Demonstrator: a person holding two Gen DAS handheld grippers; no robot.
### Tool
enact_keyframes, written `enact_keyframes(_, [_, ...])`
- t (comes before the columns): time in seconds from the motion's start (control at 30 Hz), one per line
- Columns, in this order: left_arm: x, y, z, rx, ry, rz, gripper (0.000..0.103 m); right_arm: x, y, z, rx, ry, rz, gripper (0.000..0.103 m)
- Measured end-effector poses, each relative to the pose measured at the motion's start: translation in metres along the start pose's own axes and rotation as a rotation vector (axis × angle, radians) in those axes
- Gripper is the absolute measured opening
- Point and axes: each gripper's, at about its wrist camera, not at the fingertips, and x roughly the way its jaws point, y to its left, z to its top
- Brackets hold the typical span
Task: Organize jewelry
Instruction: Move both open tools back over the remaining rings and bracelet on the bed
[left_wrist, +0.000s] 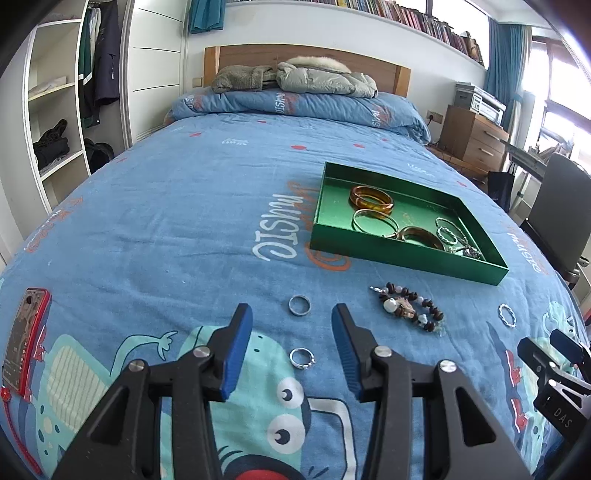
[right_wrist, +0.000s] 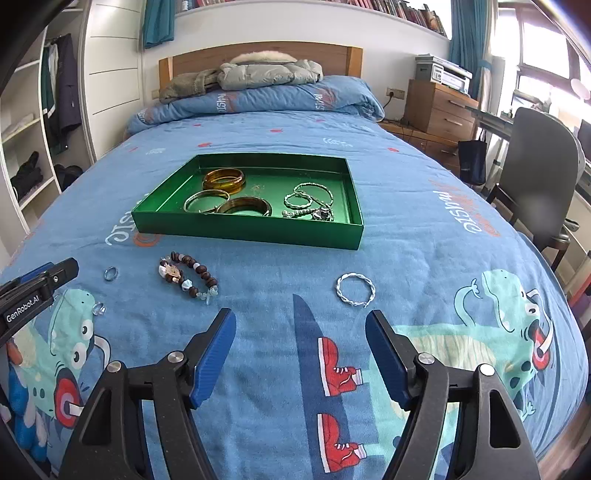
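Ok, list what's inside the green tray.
Inside the green tray: amber bangles, a gold bangle, twisted silver bracelets and a tangled silver chain. Its near wall hides the floor just behind it.

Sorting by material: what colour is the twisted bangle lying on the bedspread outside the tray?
Silver; the twisted bangle shows best in the right wrist view.

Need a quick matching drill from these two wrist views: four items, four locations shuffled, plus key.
Items:
1. amber translucent bangle
2. twisted silver wire bracelet
3. brown and white beaded bracelet
4. red-cased phone

Places:
A. bedspread, ahead of the right gripper
B. far left on the bedspread
C. inside the green tray
D. bedspread, just in front of the tray

Pairs: 1-C, 2-A, 3-D, 4-B
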Motion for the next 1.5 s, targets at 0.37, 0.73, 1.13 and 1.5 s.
enact_keyframes(0.37, [0.001,0.017,-0.005,-0.016,-0.010,-0.010,0.044,0.000,0.007,-0.004,0.023,0.006,-0.023,0.073])
enact_keyframes(0.73, [-0.003,0.039,-0.004,-0.077,-0.049,0.032,0.047,0.000,-0.014,-0.012,0.064,0.000,-0.067,0.073])
enact_keyframes(1.13, [0.009,0.061,-0.006,-0.139,-0.014,0.085,0.047,0.002,-0.048,-0.019,0.110,-0.019,-0.089,0.073])
enact_keyframes(1.5, [0.017,0.058,-0.010,-0.148,0.022,0.081,0.048,-0.002,-0.068,-0.022,0.096,-0.043,-0.088,0.073])
